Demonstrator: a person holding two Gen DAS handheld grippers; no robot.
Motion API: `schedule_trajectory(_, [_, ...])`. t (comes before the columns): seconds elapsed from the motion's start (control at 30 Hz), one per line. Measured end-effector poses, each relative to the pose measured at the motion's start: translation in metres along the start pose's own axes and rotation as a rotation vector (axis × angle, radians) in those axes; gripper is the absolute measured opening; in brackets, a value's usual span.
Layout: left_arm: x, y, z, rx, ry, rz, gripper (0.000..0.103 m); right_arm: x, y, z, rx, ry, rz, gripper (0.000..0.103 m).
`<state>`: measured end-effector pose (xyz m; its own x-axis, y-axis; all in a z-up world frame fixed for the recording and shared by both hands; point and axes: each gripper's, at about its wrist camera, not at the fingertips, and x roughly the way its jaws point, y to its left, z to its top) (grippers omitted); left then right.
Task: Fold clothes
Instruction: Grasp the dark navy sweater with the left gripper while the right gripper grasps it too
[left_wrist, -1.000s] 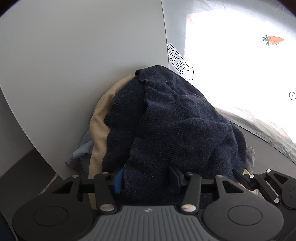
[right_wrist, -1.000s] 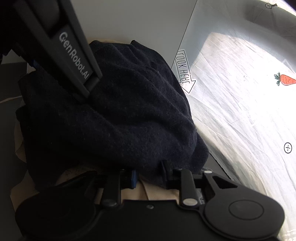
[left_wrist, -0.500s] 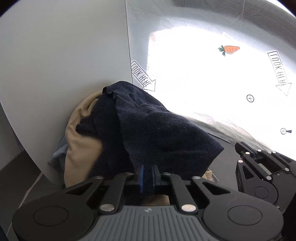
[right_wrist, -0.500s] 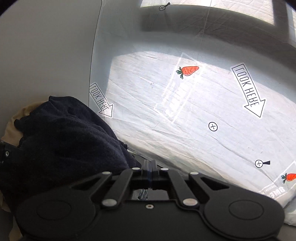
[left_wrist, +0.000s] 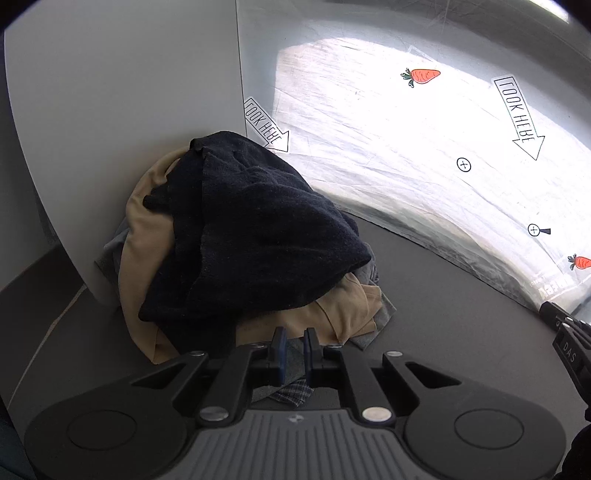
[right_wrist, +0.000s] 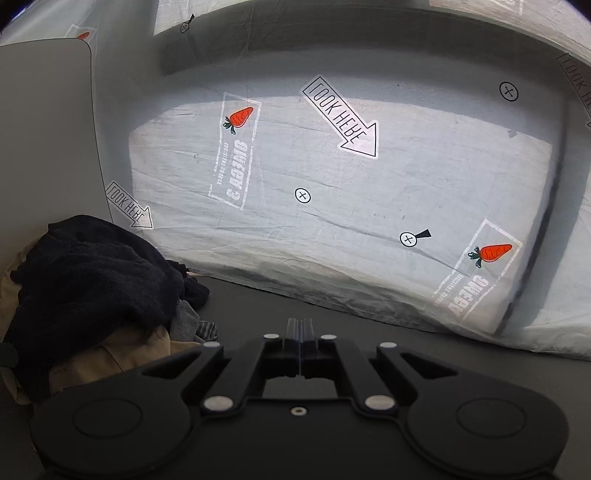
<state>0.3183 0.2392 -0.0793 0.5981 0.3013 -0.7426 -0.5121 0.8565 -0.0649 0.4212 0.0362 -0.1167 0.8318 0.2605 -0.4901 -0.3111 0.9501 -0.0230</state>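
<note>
A heap of clothes lies against a white panel: a navy sweater (left_wrist: 258, 229) on top, a tan garment (left_wrist: 147, 236) under it, and grey cloth (left_wrist: 373, 328) sticking out at the bottom. The same heap's navy sweater (right_wrist: 92, 273) shows at the left of the right wrist view. My left gripper (left_wrist: 293, 347) sits at the heap's near edge. Its jaws are nearly together, with a thin strip of grey cloth between the pads. My right gripper (right_wrist: 300, 332) is shut and empty over the dark tabletop, to the right of the heap; it also shows as the right gripper (left_wrist: 569, 339) at the edge of the left wrist view.
A white sheet (right_wrist: 332, 206) printed with carrots and "LOOK HERE" arrows rises behind the dark tabletop (right_wrist: 369, 332). The white panel (left_wrist: 129, 110) stands upright behind the heap on the left. A bit of plaid fabric (left_wrist: 290, 395) shows under my left gripper.
Both grippers closed and drew back from the heap. The left one pinched the navy sweater half a second ago; the sweater now lies on the heap. The right one swung toward the sheet.
</note>
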Motion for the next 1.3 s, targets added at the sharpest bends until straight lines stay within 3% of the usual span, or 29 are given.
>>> schedule_trajectory(0.2, [0.017,0.028,0.005,-0.021,0.023,0.046,0.013,0.026,0.043,-0.006,-0.021,0.055,0.068,0.002])
schedule_trajectory(0.37, [0.041,0.053,0.016,-0.053,0.041,0.072,0.021,0.06,0.078,-0.007,-0.014,0.093,0.124,0.004])
schedule_trajectory(0.47, [0.054,0.064,0.026,-0.046,0.024,0.083,0.025,0.076,0.095,-0.005,0.012,0.107,0.168,0.02])
schedule_trajectory(0.63, [0.066,0.07,0.04,-0.019,-0.028,0.057,0.051,0.098,0.116,0.005,0.12,0.154,0.255,0.041])
schedule_trajectory(1.1, [0.104,0.061,0.044,0.007,-0.011,-0.036,0.054,0.151,0.132,0.004,0.333,0.318,0.351,0.067])
schedule_trajectory(1.2, [0.112,0.06,0.045,0.001,-0.012,-0.052,0.052,0.162,0.127,0.001,0.422,0.359,0.393,0.064])
schedule_trajectory(1.23, [0.113,0.059,0.045,0.001,-0.015,-0.055,0.045,0.165,0.126,0.0,0.441,0.363,0.408,0.059])
schedule_trajectory(1.3, [0.118,0.055,0.043,0.008,-0.006,-0.056,0.036,0.167,0.125,0.001,0.461,0.361,0.452,0.032])
